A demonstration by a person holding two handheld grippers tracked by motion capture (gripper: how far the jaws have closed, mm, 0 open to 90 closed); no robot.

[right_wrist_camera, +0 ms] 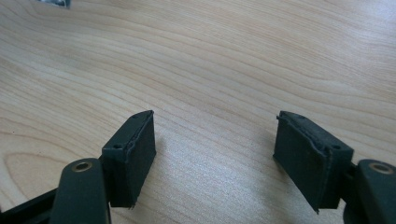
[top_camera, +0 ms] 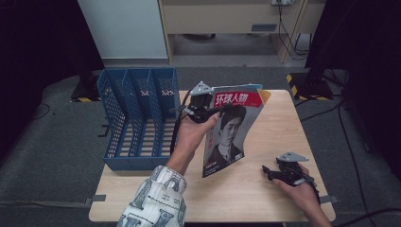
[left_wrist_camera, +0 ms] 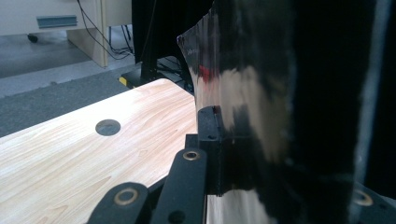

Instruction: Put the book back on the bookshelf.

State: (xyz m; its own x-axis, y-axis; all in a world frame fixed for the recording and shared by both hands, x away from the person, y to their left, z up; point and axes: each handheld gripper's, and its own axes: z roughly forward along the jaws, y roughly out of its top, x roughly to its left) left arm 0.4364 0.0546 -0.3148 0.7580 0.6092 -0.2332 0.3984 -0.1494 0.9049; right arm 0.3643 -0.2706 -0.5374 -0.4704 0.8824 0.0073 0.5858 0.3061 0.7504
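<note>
file rack [top_camera: 137,118] on table [top_camera: 274,118] at left, magazine [top_camera: 231,127] held upright just right of it, right claw [top_camera: 267,172] nearer, right

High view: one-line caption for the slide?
Left tool lifts a magazine upright beside the blue file rack; right tool rests open on the wooden table.

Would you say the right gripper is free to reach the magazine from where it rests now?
Probably yes: the right gripper sits open and empty, with bare table between it and the magazine that the left gripper holds up.
</note>
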